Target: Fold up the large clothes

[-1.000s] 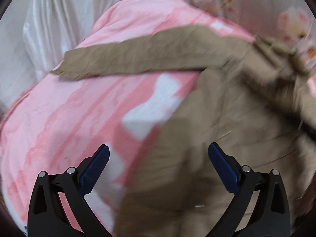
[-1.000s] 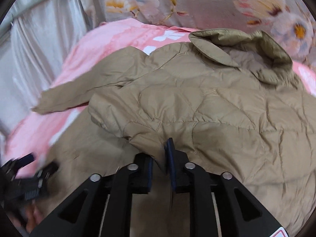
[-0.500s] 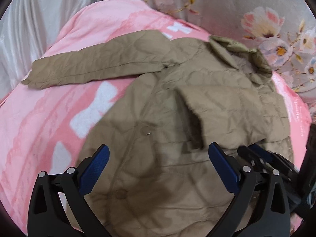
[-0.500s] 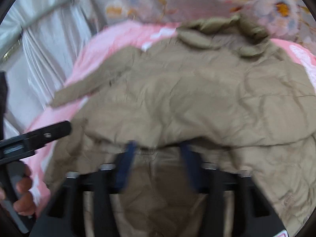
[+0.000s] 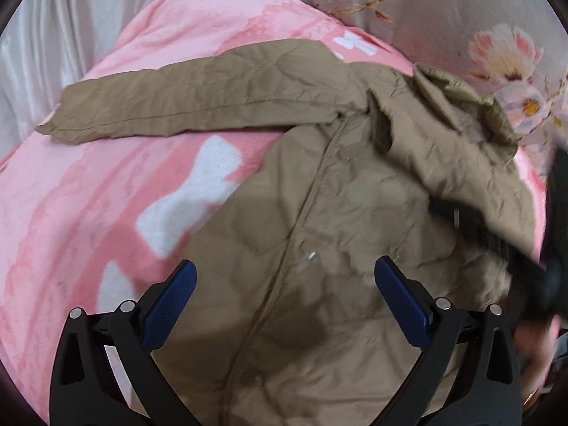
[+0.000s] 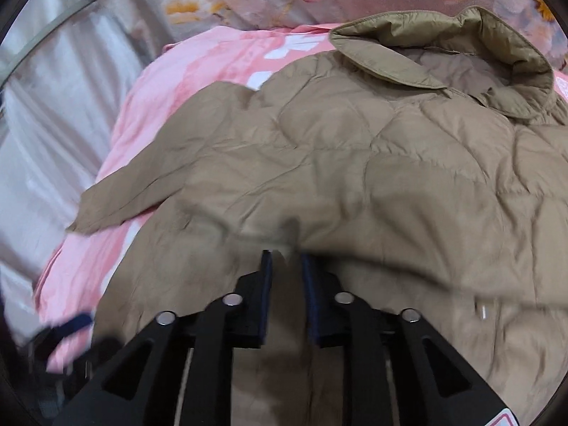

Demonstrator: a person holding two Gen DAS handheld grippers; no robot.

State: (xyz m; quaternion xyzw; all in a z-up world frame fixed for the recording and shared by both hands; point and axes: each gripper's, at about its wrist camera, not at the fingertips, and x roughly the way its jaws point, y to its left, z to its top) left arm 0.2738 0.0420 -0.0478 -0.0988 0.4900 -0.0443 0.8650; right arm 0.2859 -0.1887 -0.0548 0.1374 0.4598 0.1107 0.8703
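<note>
A tan quilted jacket [image 5: 348, 220] lies on a pink blanket [image 5: 88, 206], its left sleeve [image 5: 198, 99] stretched out to the left, collar [image 5: 461, 96] at the far right. My left gripper [image 5: 284, 280] is open and empty above the jacket's lower front. In the right wrist view the jacket [image 6: 372, 163] fills the frame, collar [image 6: 443, 42] at the top. My right gripper [image 6: 285, 262] has its jaws a little apart, with the edge of a folded-over jacket panel at the fingertips. It also shows blurred in the left wrist view [image 5: 504, 245].
A grey floral cloth [image 5: 461, 10] hangs behind the bed. White curtain [image 5: 42, 35] hangs at the left. The pink blanket [image 6: 170, 106] drops off at the left. My left gripper shows blurred at the lower left of the right wrist view [image 6: 67, 333].
My right gripper, shut on the jacket edge a second ago, has parted its jaws and moved forward with the folded panel. My left gripper has stayed open, swinging across the jacket.
</note>
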